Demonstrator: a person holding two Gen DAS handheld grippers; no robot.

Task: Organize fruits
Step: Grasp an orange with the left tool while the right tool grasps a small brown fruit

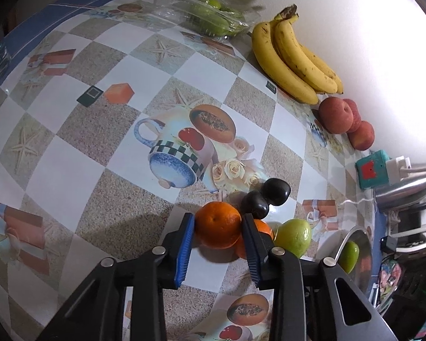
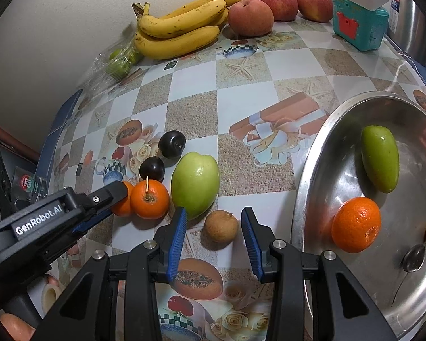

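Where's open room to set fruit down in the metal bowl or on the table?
Bowl: bare upper-left wall and lower right, clear of the green fruit, orange and spoon. Table: open checkered stretch between bananas and plums. Crowded around the left gripper.

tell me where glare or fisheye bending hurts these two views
Left wrist view: the white wall blows out at upper right, and the checked tablecloth bulges with the fisheye. Right wrist view: lighting is even, the steel bowl shows only soft reflections, and its rim bends; corners go black in both.
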